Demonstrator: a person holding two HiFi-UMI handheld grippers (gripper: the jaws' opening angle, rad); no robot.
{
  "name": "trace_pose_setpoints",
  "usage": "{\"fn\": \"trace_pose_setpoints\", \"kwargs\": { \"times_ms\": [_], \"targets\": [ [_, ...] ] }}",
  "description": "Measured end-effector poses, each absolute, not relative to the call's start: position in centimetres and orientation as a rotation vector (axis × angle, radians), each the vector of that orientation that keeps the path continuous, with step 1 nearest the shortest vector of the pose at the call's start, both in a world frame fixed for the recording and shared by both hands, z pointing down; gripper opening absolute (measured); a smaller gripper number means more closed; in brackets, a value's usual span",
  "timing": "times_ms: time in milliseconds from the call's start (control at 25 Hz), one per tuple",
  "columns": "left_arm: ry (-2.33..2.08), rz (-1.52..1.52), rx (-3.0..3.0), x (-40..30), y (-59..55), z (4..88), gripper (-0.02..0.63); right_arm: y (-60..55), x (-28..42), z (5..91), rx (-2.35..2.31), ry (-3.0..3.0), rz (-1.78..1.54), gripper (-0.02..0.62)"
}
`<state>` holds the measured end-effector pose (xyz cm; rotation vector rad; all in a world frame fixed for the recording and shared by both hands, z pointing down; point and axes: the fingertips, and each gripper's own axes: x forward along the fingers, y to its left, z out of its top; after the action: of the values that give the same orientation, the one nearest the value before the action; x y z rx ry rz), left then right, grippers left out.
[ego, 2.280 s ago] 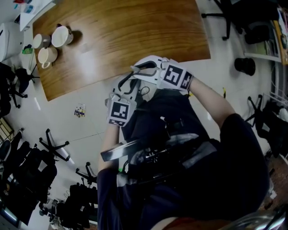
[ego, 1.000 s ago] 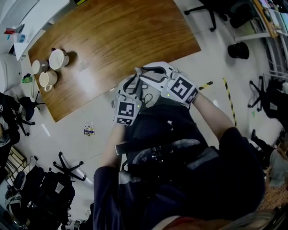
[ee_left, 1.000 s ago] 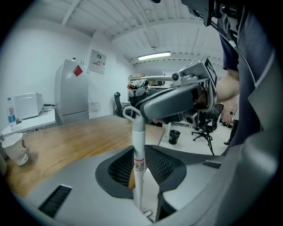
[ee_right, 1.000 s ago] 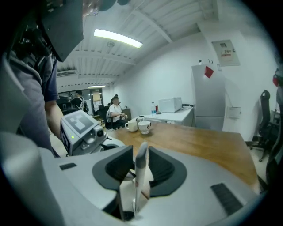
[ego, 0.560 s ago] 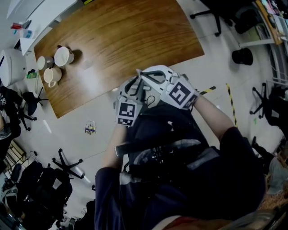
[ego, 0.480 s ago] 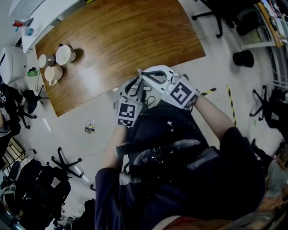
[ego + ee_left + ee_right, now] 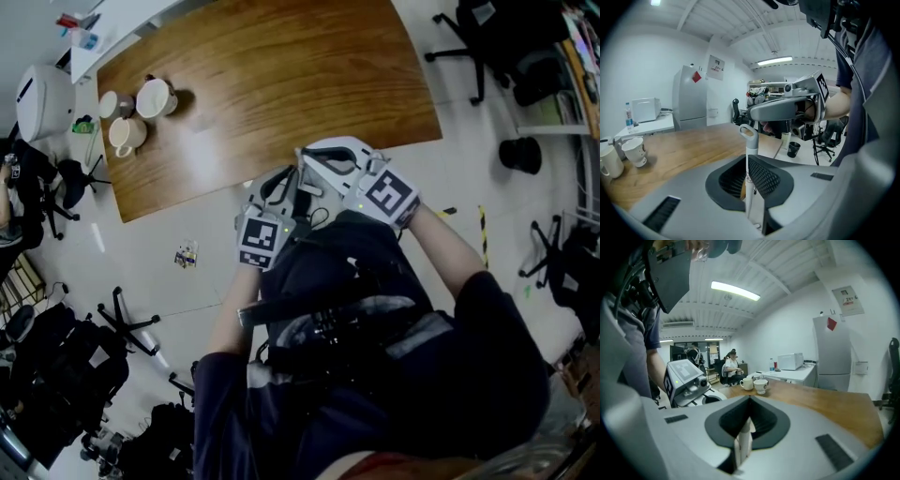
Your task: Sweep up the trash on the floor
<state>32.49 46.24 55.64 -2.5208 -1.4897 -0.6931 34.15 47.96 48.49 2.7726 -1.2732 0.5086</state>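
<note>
The trash, a small crumpled multicoloured scrap (image 7: 186, 254), lies on the pale tiled floor (image 7: 141, 244) just off the near corner of the brown wooden table (image 7: 281, 75), to the person's left and well apart from both tools. It looks light and loose, likely to skitter rather than roll, so it is a thing to push with bristles, not to pinch. The left gripper (image 7: 748, 164) has just been closing and now clamps a slim pale-grey handle with a hanging loop at its top (image 7: 747, 140), gripped a little below that loop. The right gripper (image 7: 748, 411) is clenched on a thin white rod (image 7: 743, 439) whose far end no view shows. Both shafts seem stiff, light and smooth, so they could twist between the pads. A grip so near the top probably gives little leverage for sweeping. Both hands sit close together before the chest, over the table's near edge, elbows bent, the tools pointing forward and slightly down, side by side and almost touching.
</note>
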Motion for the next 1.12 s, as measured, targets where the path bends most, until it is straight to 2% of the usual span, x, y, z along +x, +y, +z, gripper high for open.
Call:
{"fn": "trace_pose_setpoints", "kwargs": {
  "times_ms": [200, 520, 680, 880, 1120],
  "targets": [
    [-1.244, -0.748, -2.63, 34.0, 45.4, 55.9, 0.0, 49.7, 33.9, 46.6, 2.788, -1.43, 0.441, 0.009],
    [-0.777, -0.799, -2.908, 34.7, 40.3, 55.3, 0.0, 53.3, 31.5, 48.7, 2.597, -1.83, 0.662, 0.009],
    [-0.641, -0.772, -2.947, 34.1, 36.5, 54.4, 0.001, 54.8, 33.5, 48.5, 2.658, -1.785, 0.687, 0.009],
    [-0.572, -0.75, -2.96, 34.5, 32.9, 52.5, 0.001, 55.9, 37.4, 46.2, 2.829, -1.789, 0.709, 0.009],
    [-0.663, -0.731, -2.86, 33.3, 32.4, 51.1, 0.001, 55.0, 37.2, 50.4, 2.853, -1.537, 0.826, 0.011]
  ]
}}
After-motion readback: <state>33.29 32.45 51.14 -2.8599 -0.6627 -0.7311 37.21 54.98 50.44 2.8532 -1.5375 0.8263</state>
